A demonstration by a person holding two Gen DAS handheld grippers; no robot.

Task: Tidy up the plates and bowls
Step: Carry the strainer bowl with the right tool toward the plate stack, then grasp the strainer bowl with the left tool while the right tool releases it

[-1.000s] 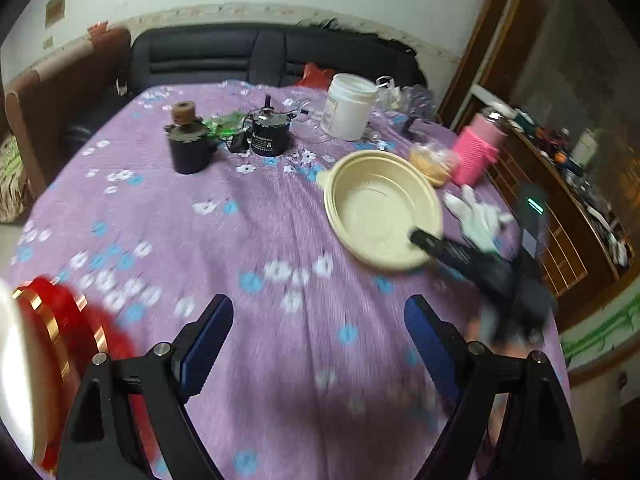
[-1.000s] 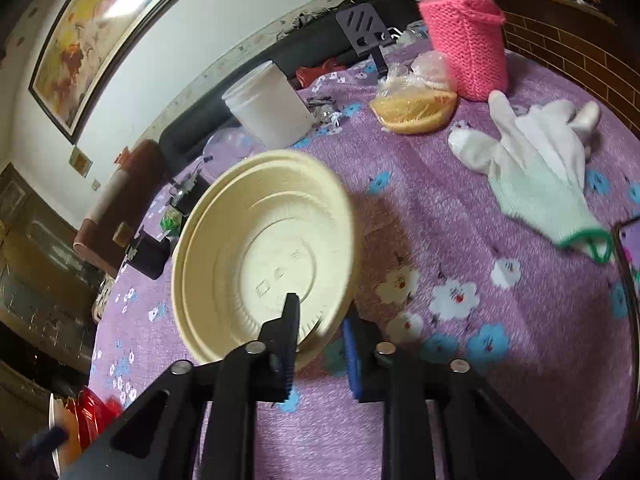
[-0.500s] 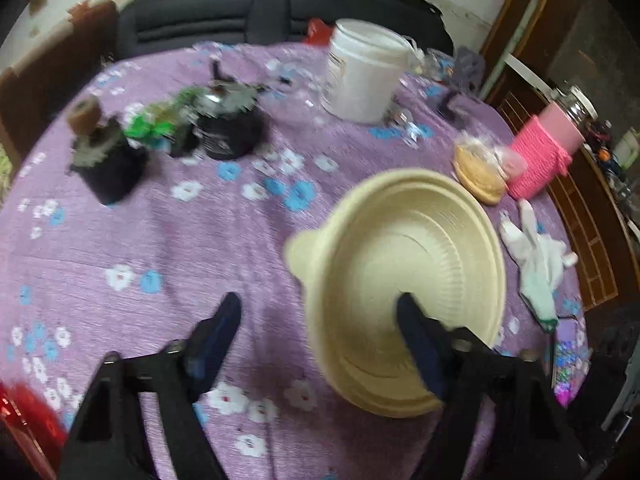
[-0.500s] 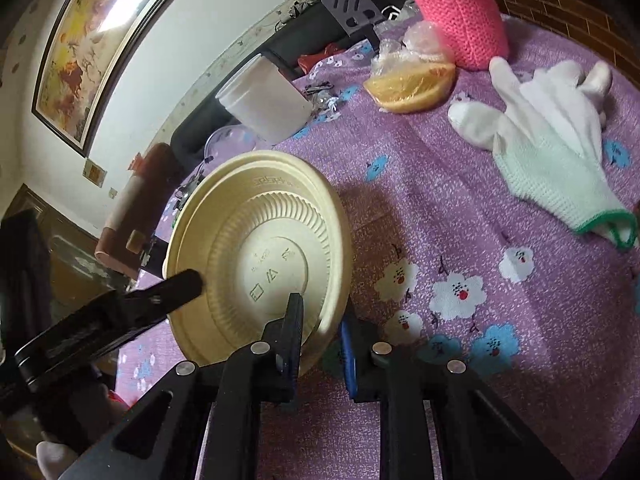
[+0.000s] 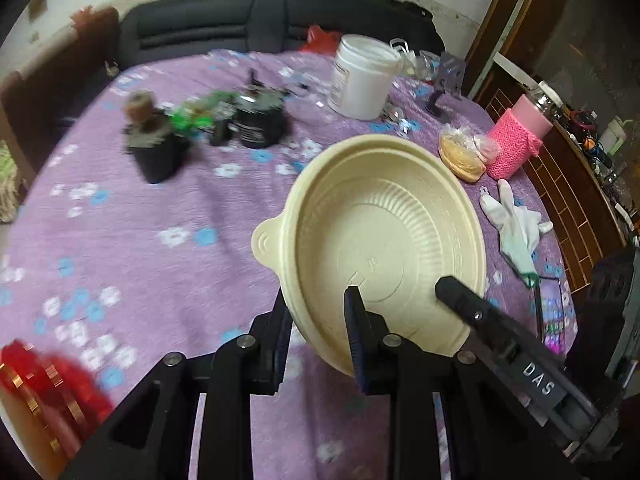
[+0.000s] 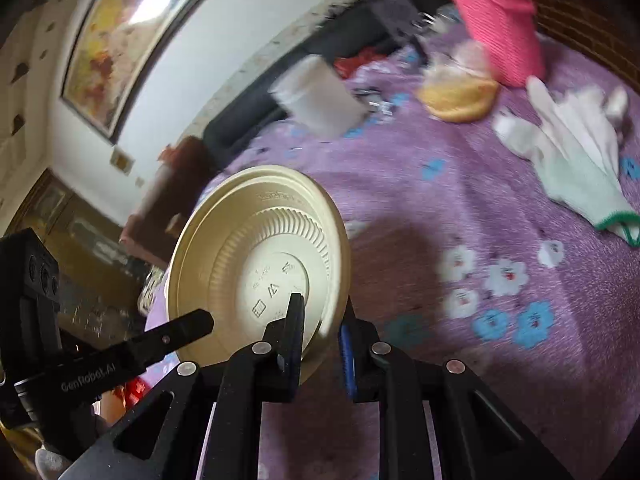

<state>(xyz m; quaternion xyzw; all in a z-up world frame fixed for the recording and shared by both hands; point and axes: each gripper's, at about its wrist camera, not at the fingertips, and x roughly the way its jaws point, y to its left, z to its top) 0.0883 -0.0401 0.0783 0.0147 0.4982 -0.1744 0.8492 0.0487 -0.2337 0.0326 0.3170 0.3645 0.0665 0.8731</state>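
Note:
A cream plastic bowl (image 5: 384,240) with a small tab handle is held tilted above the purple flowered tablecloth (image 5: 140,220). My left gripper (image 5: 318,320) is shut on the bowl's near rim, one finger inside and one outside. My right gripper (image 6: 320,320) is shut on the opposite rim and shows the bowl's underside (image 6: 260,260). The right gripper's finger (image 5: 472,312) reaches into the bowl in the left wrist view. The left gripper's finger (image 6: 168,336) shows at the left of the right wrist view.
A red and gold stack of dishes (image 5: 44,396) sits at the near left. Beyond the bowl stand a white tub (image 5: 364,76), dark jars (image 5: 260,120), a bagged bun (image 5: 460,152), a pink knitted bottle (image 5: 520,136), a white glove (image 5: 516,224) and a phone (image 5: 554,312).
My left gripper has moved in from the open table and closed on the bowl's rim. The bowl has tilted further up, held by the right gripper throughout.

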